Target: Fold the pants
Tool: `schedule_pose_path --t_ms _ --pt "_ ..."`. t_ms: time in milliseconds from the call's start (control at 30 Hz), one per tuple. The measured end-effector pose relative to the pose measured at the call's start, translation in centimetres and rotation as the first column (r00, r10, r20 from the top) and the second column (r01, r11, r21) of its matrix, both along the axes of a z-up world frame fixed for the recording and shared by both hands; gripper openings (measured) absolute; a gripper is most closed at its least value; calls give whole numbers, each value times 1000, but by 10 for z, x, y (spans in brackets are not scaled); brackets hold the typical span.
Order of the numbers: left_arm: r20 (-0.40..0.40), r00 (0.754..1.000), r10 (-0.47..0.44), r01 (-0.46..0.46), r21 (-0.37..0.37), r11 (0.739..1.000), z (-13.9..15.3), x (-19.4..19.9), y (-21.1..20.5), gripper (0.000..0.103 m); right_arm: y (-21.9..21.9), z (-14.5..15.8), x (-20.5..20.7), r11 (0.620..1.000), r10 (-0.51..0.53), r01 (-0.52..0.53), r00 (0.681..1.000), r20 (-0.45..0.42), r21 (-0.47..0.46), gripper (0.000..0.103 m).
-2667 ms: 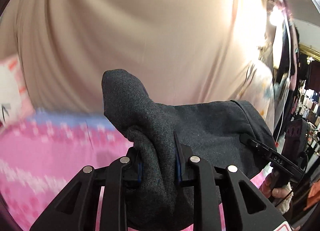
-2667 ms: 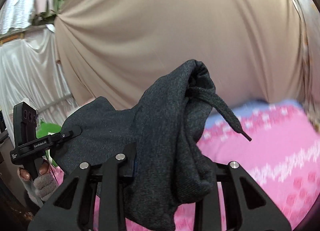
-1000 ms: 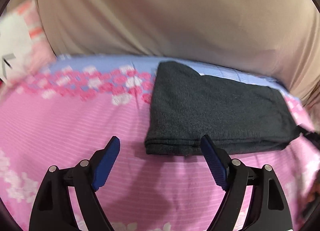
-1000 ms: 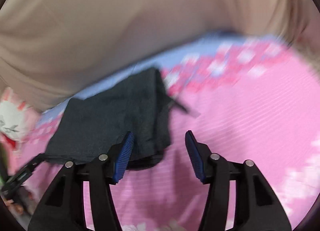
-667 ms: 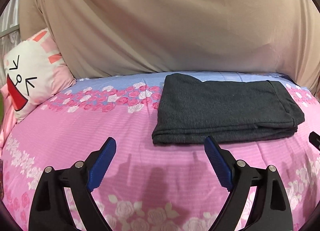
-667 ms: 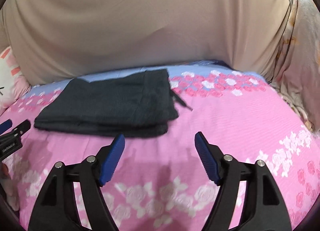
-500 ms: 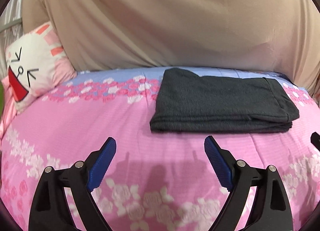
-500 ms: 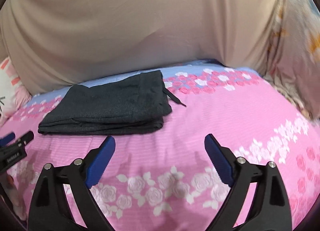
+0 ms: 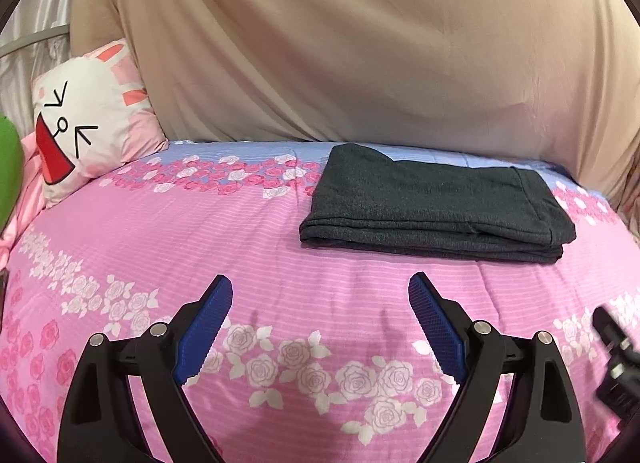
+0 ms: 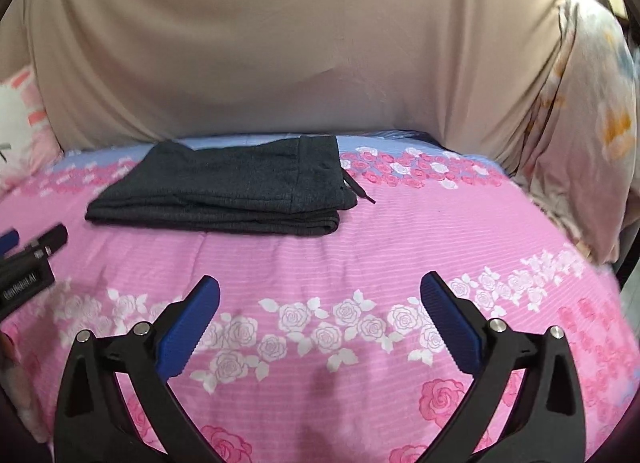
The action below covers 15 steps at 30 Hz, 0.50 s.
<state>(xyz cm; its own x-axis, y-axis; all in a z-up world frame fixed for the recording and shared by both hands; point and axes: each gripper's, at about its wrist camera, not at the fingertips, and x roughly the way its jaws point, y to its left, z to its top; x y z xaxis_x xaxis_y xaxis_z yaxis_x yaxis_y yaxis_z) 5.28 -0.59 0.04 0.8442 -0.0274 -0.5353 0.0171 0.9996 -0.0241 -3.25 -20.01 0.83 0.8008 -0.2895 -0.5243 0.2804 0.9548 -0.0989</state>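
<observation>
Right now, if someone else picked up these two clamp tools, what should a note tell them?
Left gripper: open, empty, above the pink rose-print bedspread.
Right gripper: open, empty, also short of the cloth.
The dark grey knit pants lie folded in a flat rectangular stack near the far edge of the bed, one drawstring poking out at the side.
Done: folding looks finished.
Left: perhaps tuck in the drawstring.

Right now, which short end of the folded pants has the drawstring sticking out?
The waistband end of the folded dark grey pants, on the right in the right wrist view. The black drawstring trails from it onto the pink floral bedspread; the other end shows none.
</observation>
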Motion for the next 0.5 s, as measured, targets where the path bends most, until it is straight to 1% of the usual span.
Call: schedule_pose_path --t_ms 100,200,300,333,500 --pt "5 1000 4 -4 -1 1000 1 -1 0 87 3 0 -1 1000 2 -2 1000 -7 -8 98" --pt "14 1000 -2 2 4 1000 2 -3 -2 87 -2 -1 -1 1000 -13 13 1000 -11 16 98" --pt "19 999 -28 28 2 1000 2 -5 -3 89 -6 -2 0 999 -25 25 999 -22 29 98" --pt "19 999 -40 40 1 999 2 -6 -4 91 -5 -2 0 999 -27 28 999 -24 30 98" --pt "27 996 -88 87 23 996 3 -10 -13 92 -6 -2 1 999 -26 27 999 -23 29 98"
